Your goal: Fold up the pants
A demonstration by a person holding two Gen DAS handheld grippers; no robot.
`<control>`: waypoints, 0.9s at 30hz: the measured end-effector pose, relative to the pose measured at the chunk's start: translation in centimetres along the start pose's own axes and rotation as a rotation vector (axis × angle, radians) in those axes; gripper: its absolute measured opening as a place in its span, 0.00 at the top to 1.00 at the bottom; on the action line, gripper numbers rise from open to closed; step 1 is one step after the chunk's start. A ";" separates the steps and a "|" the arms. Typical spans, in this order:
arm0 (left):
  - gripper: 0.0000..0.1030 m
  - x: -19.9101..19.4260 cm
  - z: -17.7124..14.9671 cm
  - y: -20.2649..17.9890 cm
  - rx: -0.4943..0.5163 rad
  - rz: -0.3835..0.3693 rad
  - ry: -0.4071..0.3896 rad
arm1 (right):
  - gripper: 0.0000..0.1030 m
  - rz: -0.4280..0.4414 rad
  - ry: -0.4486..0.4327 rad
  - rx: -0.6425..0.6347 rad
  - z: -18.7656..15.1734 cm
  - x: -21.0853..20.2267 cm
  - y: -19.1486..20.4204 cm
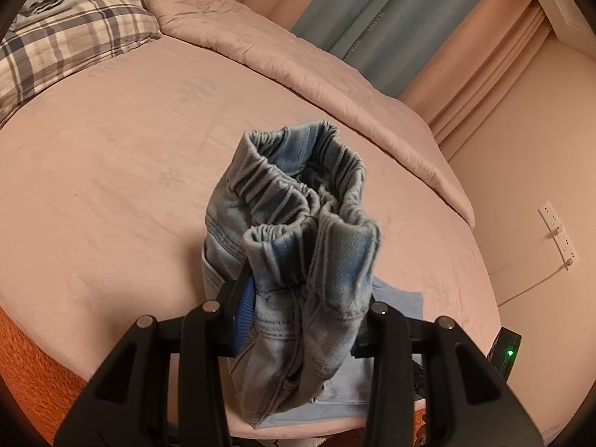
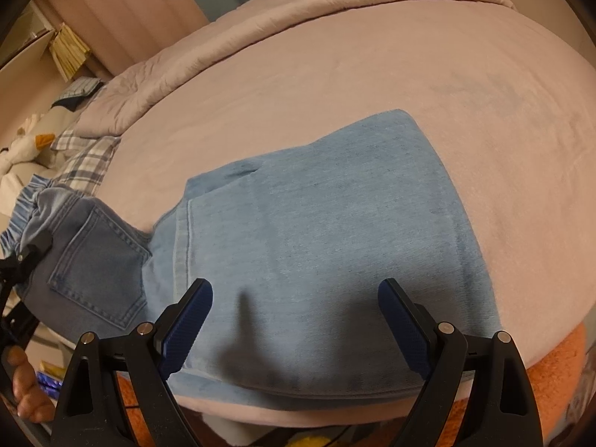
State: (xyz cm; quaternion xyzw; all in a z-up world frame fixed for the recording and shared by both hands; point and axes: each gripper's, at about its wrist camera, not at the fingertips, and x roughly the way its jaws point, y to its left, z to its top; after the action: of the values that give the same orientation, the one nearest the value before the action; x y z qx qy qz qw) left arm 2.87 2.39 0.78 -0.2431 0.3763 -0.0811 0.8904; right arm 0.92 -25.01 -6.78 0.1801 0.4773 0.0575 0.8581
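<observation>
Where the left wrist camera looks along its fingers, the left tongs (image 1: 298,320) are closed on a bunched handful of the jeans (image 1: 298,223) at the waistband (image 1: 309,171), lifted above the pink bed (image 1: 111,167); the elastic rim gapes toward the camera's far side, and a flat strip of denim shows underneath; the likely trouble here is slippage, since the grip holds several thick gathered layers and an uneven pull could let one layer escape and spoil the fold.

In the right wrist view, the right tongs (image 2: 294,320) stand wide apart and hold nothing, hovering over the leg end near the bed's front edge; the jeans (image 2: 316,246) lie flat, their long axis running from the back pocket (image 2: 100,264) and raised waistband at far left across to the hem end at right; the denim nearly overhangs the edge, so dragging it could tip it off.
</observation>
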 end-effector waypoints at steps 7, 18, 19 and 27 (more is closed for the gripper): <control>0.63 0.8 0.1 -0.5 0.010 -0.021 0.025 | 0.13 0.000 -0.005 0.010 0.0 -0.1 -0.3; 0.64 2.9 -0.2 -1.6 0.038 -0.080 0.087 | 0.13 -0.008 -0.012 0.023 0.0 -0.3 -0.4; 0.65 3.1 -0.3 -1.7 0.038 -0.086 0.095 | 0.13 -0.010 -0.014 0.025 -0.1 -0.3 -0.4; 0.65 5.0 -0.4 -2.4 0.057 -0.096 0.137 | 0.13 -0.017 -0.020 0.040 -0.2 -0.3 -0.4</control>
State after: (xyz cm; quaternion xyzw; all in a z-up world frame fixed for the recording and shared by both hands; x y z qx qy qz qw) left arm 6.23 -1.49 -1.45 -0.2290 0.4217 -0.1507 0.8643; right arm 0.58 -25.44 -6.81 0.1938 0.4711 0.0388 0.8596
